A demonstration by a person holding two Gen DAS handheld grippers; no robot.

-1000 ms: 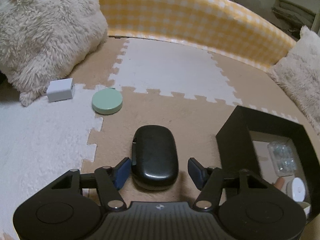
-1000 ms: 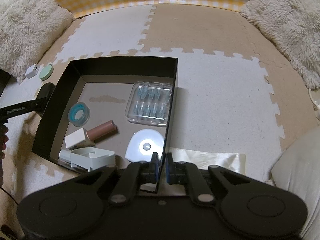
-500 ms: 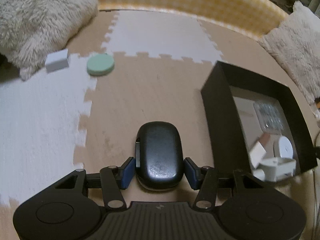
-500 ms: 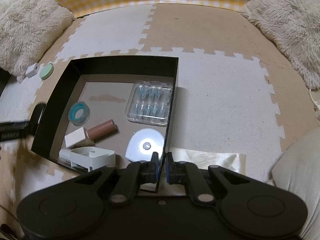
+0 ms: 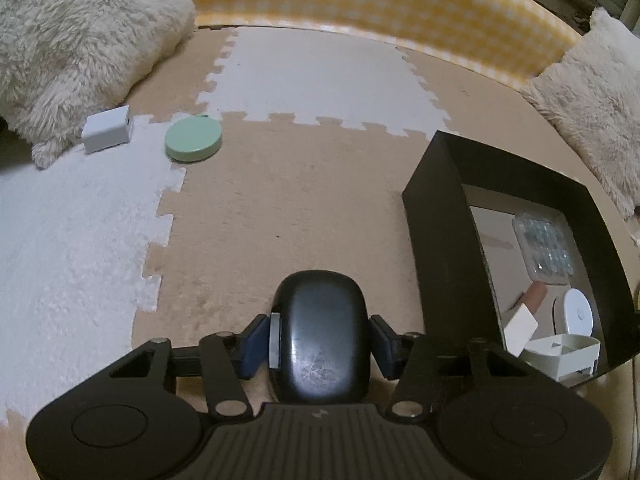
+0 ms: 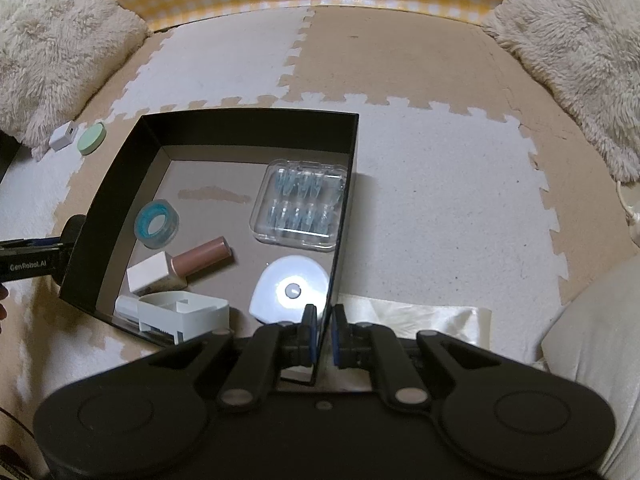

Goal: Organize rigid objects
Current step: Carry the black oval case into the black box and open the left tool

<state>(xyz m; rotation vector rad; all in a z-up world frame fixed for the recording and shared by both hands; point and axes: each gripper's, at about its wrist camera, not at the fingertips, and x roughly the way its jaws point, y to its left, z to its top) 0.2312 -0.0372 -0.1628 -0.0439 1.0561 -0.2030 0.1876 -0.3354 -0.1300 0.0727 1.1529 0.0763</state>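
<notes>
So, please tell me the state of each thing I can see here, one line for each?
Black case: closed, gripped between the left gripper fingers.
Black box: open-topped, its near wall clamped by the right gripper.
Clear case: closed, lying flat in the box.
Green disc: flat on the mat, outside the box.
White adapter: on the mat, beside the disc.

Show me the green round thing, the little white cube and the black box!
green round disc [image 5: 194,142], left wrist view, middle of its flat top.
white cube [image 5: 107,134], left wrist view, its front face.
black box [image 6: 116,200], right wrist view, its left wall.
</notes>
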